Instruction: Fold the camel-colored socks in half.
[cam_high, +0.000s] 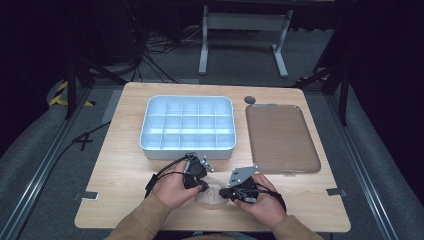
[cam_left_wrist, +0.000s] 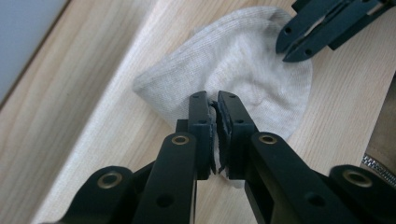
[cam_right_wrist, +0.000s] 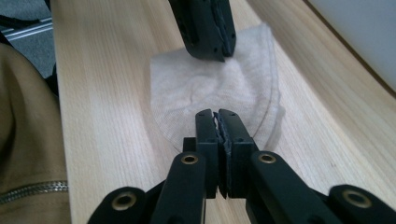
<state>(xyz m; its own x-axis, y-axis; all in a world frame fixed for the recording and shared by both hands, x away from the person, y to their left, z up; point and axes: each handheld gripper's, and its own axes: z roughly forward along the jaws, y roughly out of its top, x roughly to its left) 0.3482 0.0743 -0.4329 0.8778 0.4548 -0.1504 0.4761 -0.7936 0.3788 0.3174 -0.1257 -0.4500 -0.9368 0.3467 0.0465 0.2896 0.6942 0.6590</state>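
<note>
One sock (cam_left_wrist: 243, 60), pale knit, flat on desk (cam_high: 125, 175), pinched at opposite edges: left gripper (cam_left_wrist: 214, 100) and right gripper (cam_right_wrist: 217, 114), jaws closed on fabric. Folding apparently begun, not finished. Beyond the grippers: one divided tray (cam_high: 150, 145), compartments bare; one brown lid (cam_high: 282, 137).

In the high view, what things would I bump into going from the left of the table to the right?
White divided tray → left gripper → pale cloth → right gripper → clear brown lid.
</note>
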